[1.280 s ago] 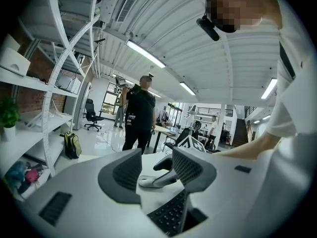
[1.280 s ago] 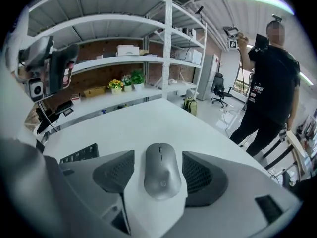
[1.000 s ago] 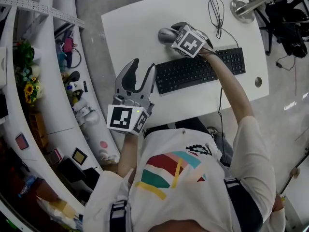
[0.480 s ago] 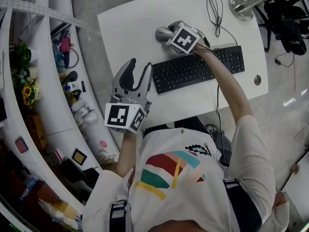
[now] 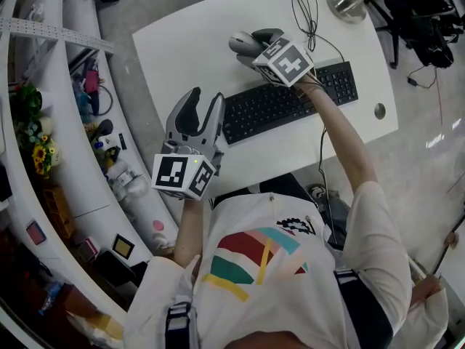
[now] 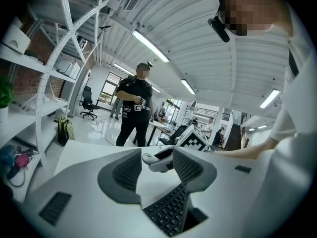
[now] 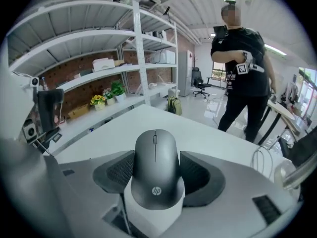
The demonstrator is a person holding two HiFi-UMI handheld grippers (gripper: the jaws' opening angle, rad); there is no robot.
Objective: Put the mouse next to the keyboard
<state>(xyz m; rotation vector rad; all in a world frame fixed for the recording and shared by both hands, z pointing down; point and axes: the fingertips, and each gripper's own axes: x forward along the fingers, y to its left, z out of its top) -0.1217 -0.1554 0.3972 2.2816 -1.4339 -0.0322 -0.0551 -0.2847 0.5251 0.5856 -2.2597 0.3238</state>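
A dark grey mouse point(image 5: 243, 43) point(image 7: 154, 170) sits between the jaws of my right gripper point(image 5: 256, 46) point(image 7: 156, 177), which is shut on its sides. It is held just beyond the far left end of the black keyboard point(image 5: 283, 100) on the white table point(image 5: 182, 42). Whether the mouse touches the table I cannot tell. My left gripper point(image 5: 197, 111) point(image 6: 154, 170) hovers open and empty at the keyboard's left end. In the left gripper view the mouse point(image 6: 150, 158) shows between the jaws, with the keyboard point(image 6: 168, 209) below.
A coiled black cable point(image 5: 305, 6) and a round metal lamp base point(image 5: 345, 2) lie at the table's far right. A cable hole point(image 5: 379, 110) is right of the keyboard. White curved shelves point(image 5: 65, 122) with clutter run along the left. A person in black point(image 7: 242, 63) stands beyond the table.
The head view has shifted, so the table sits further left. The right gripper still holds the mouse in much the same place beyond the keyboard. The left gripper has hardly moved.
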